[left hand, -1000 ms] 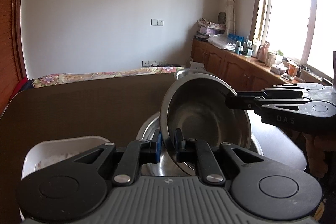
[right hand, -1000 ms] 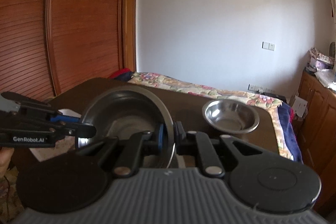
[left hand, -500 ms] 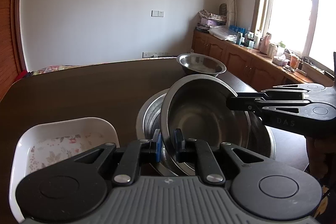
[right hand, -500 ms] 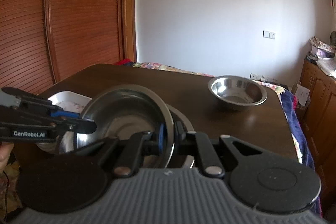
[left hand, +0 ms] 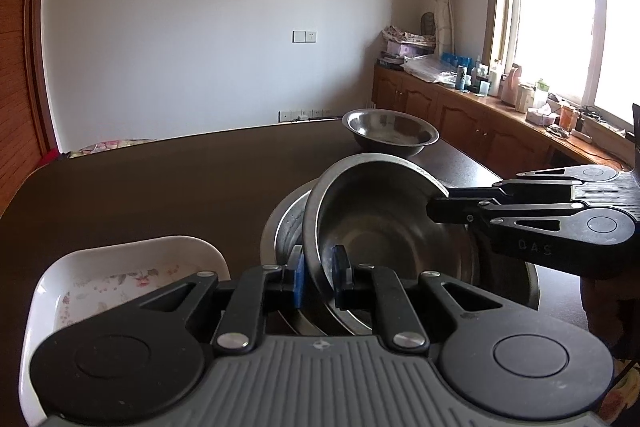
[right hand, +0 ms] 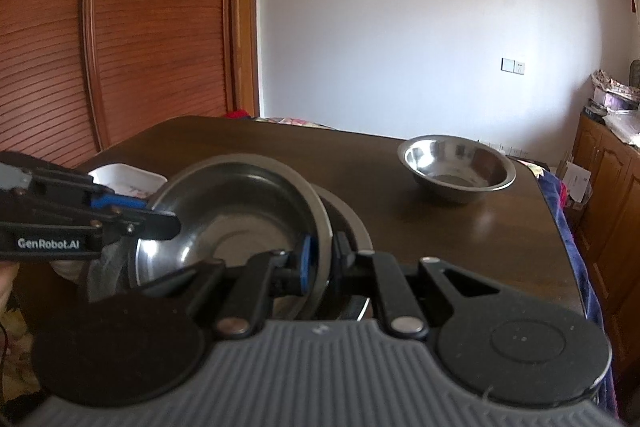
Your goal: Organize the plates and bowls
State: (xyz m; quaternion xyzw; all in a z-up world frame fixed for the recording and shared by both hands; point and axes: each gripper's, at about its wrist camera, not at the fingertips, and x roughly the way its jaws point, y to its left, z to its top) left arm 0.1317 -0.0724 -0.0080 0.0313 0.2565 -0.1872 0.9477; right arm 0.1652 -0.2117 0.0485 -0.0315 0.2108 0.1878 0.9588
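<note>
In the left wrist view, a white dish [left hand: 132,267] with a floral base sits at lower left on the dark counter [left hand: 160,187]. At lower centre the left tool [left hand: 319,277] is clamped on the near rim of a tilted steel bowl [left hand: 380,223], which leans inside a larger steel basin [left hand: 286,223]. A second bowl [left hand: 390,133] stands apart behind it, right of centre. At right the right tool [left hand: 434,205] pinches the tilted bowl's far rim; in its own view its pads [right hand: 308,261] are closed on that rim.
</note>
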